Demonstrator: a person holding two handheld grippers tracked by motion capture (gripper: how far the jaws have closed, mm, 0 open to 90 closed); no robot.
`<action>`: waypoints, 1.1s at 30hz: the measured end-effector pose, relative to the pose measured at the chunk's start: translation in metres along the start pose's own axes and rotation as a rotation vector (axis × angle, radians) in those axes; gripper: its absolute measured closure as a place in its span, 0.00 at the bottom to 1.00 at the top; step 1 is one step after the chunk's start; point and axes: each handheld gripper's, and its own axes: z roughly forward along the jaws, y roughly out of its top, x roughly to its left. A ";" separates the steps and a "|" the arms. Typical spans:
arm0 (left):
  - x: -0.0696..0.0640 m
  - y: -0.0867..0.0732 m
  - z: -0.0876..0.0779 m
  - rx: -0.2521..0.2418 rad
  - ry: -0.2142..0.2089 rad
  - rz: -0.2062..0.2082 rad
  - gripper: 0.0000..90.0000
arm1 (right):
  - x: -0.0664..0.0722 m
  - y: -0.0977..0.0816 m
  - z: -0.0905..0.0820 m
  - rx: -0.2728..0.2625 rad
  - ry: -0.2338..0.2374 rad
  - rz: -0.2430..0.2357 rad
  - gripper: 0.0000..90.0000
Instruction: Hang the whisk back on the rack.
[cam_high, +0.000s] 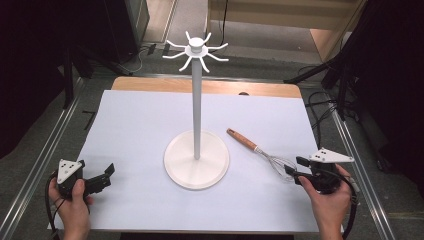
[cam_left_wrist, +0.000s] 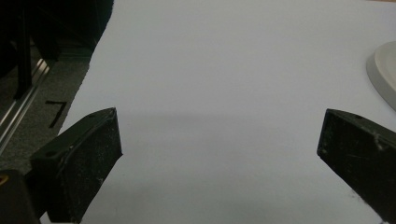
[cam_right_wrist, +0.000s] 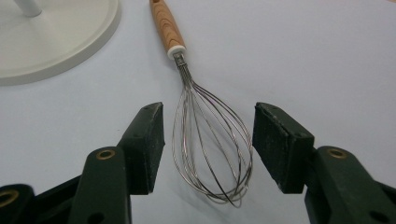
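A whisk (cam_high: 257, 149) with a wooden handle (cam_right_wrist: 166, 25) lies on the white sheet (cam_high: 140, 130), right of the stand, with its wire head (cam_right_wrist: 187, 93) pointing toward the front right. My right gripper (cam_high: 298, 169) is at that wire head. In the right gripper view the two jaws (cam_right_wrist: 208, 116) stand on either side of the wires, with a gap on each side and no pad touching. My left gripper (cam_high: 107, 175) rests at the front left of the sheet, open, with only bare sheet between its jaws (cam_left_wrist: 219, 135).
A white stand (cam_high: 197, 100) with a round base (cam_high: 196, 172) and several hooks on top (cam_high: 196, 48) rises at the table's middle. Its base edge shows in the left gripper view (cam_left_wrist: 385, 70) and the right gripper view (cam_right_wrist: 56, 42). Metal rails and cables flank the table.
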 end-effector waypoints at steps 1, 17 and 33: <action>0.000 0.000 0.000 0.000 0.000 0.001 0.00 | 0.001 0.003 0.002 0.010 0.001 -0.006 0.50; 0.001 0.000 0.000 0.001 -0.003 -0.002 0.00 | 0.014 0.047 0.032 0.180 0.012 -0.138 0.53; 0.001 0.000 0.000 0.002 -0.004 -0.004 0.00 | 0.028 0.079 0.068 0.359 0.003 -0.247 0.46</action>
